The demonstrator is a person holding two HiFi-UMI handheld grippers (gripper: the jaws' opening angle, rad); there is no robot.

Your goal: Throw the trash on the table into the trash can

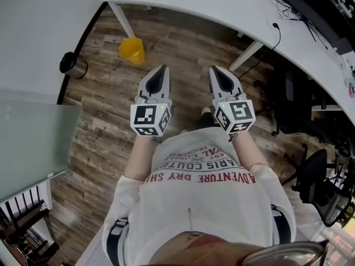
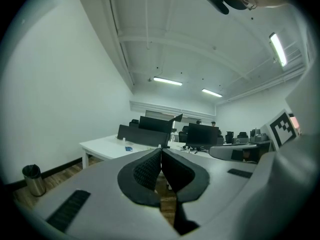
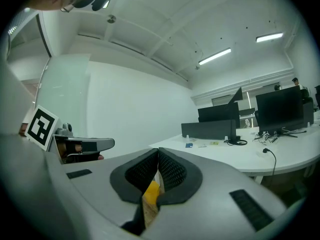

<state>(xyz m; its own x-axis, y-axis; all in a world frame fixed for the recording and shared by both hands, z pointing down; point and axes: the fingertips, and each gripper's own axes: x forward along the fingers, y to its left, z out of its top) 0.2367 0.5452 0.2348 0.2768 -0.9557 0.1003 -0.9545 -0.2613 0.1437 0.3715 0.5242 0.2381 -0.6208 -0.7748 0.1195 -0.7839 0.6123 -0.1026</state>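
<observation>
Plainly, the person stands on the wood floor (image 1: pixel 105 132) a little back from the curved white worktop (image 1: pixel 222 4), holding both tools out in front, side by side and apart. The left gripper (image 1: pixel 163 68) has its jaws clenched, the dark ribbed pads meeting at the tips with nothing caught between them. The right gripper (image 1: pixel 214 70) is clenched the same way and is empty too. In the right gripper view a sliver of yellow shows through the gap beneath the closed pads, but that is the can on the floor beyond, not something held. The yellow trash can (image 1: pixel 132 50) sits upright on the floor beside the worktop's near leg (image 1: pixel 121 18), ahead and to the left of the tools and well apart from both. Further left, over by the wall (image 1: pixel 39 32), stands a second bin, a dark metal bin (image 1: pixel 74 64). Near the left end of the worktop lies a small blue thing (image 2: pixel 128 148), with a couple of other small bits close by that are too tiny to make out. Further along the surface black monitors (image 3: pixel 280 109) stand beside a low dark divider (image 3: pixel 207 130), and a black cable (image 1: pixel 275 29) trails over the edge. Black office chairs (image 1: pixel 294 101) crowd the right side, and a frosted glass panel (image 1: pixel 33 143) stands at the left
</observation>
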